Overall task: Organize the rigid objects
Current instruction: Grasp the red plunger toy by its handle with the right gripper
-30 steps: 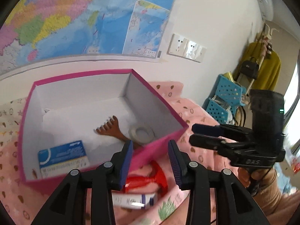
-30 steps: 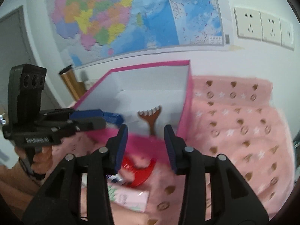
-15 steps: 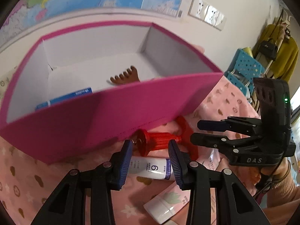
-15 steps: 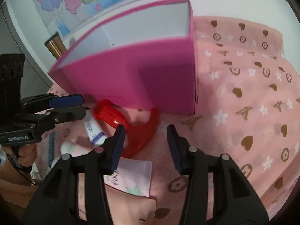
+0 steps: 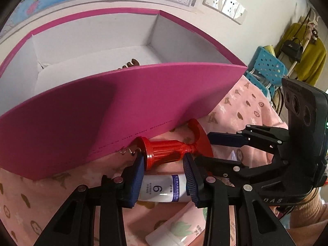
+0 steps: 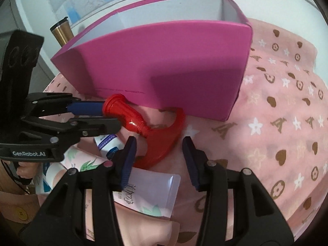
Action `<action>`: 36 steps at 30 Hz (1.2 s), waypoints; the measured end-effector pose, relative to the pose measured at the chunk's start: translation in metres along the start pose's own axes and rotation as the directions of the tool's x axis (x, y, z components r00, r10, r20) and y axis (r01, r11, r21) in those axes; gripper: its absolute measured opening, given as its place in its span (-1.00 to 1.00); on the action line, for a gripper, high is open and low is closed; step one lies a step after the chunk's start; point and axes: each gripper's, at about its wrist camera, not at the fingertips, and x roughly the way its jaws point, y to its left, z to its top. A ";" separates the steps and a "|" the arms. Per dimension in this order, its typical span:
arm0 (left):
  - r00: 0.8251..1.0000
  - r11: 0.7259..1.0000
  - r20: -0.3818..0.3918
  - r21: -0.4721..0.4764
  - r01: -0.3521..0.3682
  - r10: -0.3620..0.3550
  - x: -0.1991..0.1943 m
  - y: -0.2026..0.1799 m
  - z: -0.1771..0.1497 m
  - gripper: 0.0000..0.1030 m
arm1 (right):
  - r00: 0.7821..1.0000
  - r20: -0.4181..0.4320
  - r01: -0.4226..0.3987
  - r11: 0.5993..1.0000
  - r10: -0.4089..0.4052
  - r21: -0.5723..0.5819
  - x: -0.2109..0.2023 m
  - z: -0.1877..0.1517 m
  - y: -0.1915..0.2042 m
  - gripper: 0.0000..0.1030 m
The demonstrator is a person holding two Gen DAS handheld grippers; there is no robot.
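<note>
A red plastic corkscrew (image 5: 166,150) lies on the pink cloth against the front wall of the magenta box (image 5: 114,110). My left gripper (image 5: 164,162) is open, its blue pads on either side of the corkscrew's barrel. My right gripper (image 6: 158,145) is open, straddling the corkscrew's curved red handle (image 6: 164,141). The right gripper shows in the left wrist view (image 5: 223,145) beside the handle. The left gripper shows in the right wrist view (image 6: 96,113) at the barrel (image 6: 123,112). A brown comb tip (image 5: 131,63) peeks over the box wall.
A white tube marked 6 (image 5: 162,188) lies just below the corkscrew. A pink and green tube (image 6: 151,192) lies nearer me. A metal tumbler (image 6: 61,31) stands left of the box. Blue baskets (image 5: 266,69) and a wall map are behind.
Both grippers have dropped from above the box to the cloth in front of it. They have closed in on the red corkscrew, left at the barrel, right at the handle.
</note>
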 end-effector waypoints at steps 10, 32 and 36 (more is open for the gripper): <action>1.000 1.000 -0.002 -0.007 0.009 -0.009 0.000 -0.004 -0.002 -0.26 | 1.000 -0.003 0.024 0.999 -0.024 -0.031 0.004 0.002 -0.001 -0.30; 0.995 0.999 0.087 0.023 0.036 -0.038 -0.034 -0.028 0.002 -0.26 | 0.993 0.115 0.011 1.000 -0.010 -0.008 -0.045 -0.003 -0.004 -0.30; 0.992 0.998 0.117 0.040 0.046 -0.051 -0.046 -0.034 0.004 -0.26 | 0.989 0.148 0.014 1.000 -0.012 -0.014 -0.060 -0.003 -0.003 -0.30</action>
